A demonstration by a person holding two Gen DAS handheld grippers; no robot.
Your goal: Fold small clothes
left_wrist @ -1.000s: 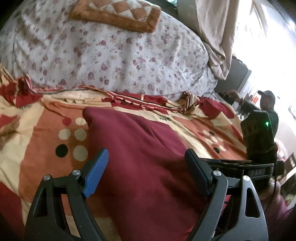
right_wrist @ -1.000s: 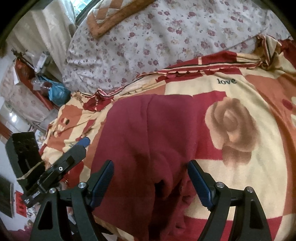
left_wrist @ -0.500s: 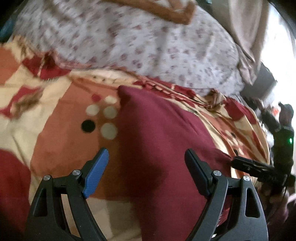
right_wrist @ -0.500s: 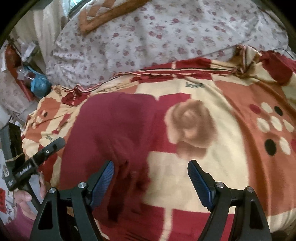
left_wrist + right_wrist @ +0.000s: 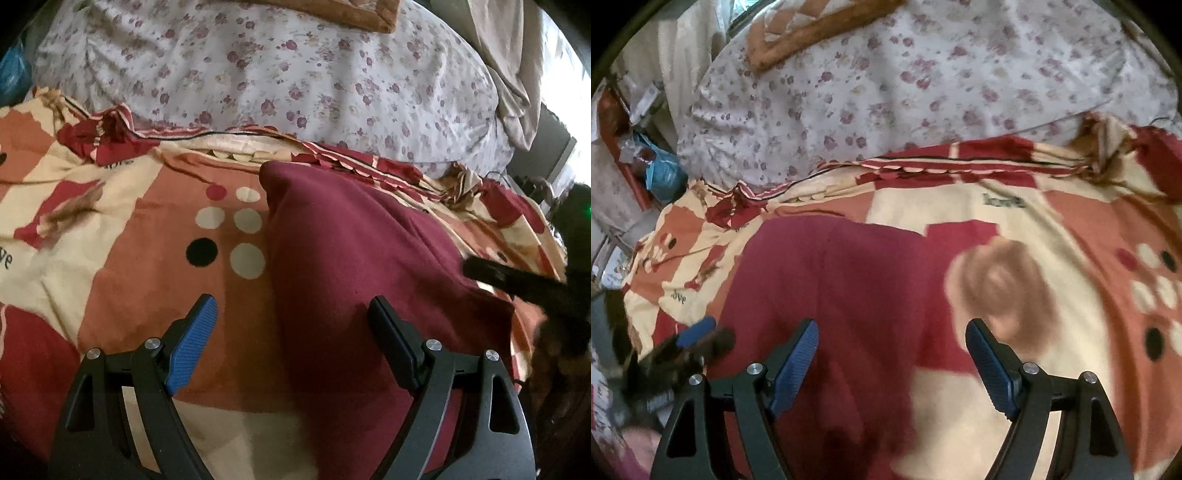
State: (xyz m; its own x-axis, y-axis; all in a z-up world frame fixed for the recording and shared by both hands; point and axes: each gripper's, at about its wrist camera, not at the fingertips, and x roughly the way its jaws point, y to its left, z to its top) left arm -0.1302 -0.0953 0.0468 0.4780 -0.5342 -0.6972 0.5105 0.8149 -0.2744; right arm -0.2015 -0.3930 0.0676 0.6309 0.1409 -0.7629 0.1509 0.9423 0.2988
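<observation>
A dark maroon garment [image 5: 354, 258] lies flat on the patterned bedspread [image 5: 147, 240], its far edge near the bedspread's scalloped border. My left gripper [image 5: 291, 317] is open and empty, hovering over the garment's left edge. The right gripper shows at the right of this view as a dark blurred shape [image 5: 517, 284]. In the right wrist view the garment [image 5: 842, 288] fills the lower left. My right gripper [image 5: 892, 343] is open and empty over the garment's right edge. The left gripper [image 5: 690, 339] is blurred at the lower left.
A floral white duvet [image 5: 314, 74] is heaped behind the bedspread, with a brown checked cushion [image 5: 365, 14] on top. A beige curtain [image 5: 517, 66] hangs at the far right. A blue bag [image 5: 661, 177] and clutter lie off the bed's left side.
Both grippers stay open. The left view has swung left, so the garment sits more to the right. The right view has swung back left and lower, closer to the garment.
</observation>
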